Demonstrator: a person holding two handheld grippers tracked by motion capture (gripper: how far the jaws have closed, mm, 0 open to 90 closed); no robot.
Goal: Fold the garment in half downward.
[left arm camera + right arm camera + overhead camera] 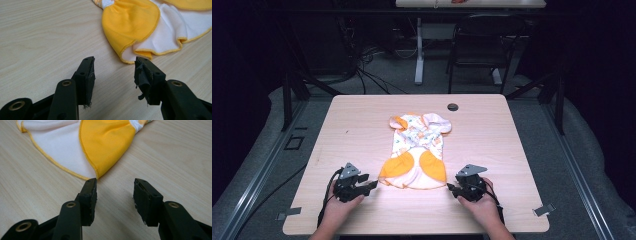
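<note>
So there's a small baby garment lying flat mid-worktop, soft knit, white with orange panels and yellow stitched hems that ripple at the near edge. The print on the upper part is too small to make out. Left gripper sits just off the hem's corner, jaws apart, holding nothing; one pad's rubber looks torn. Right gripper likewise has jaws apart, one tip right at the hem. Small dark round cap near the far edge.
</note>
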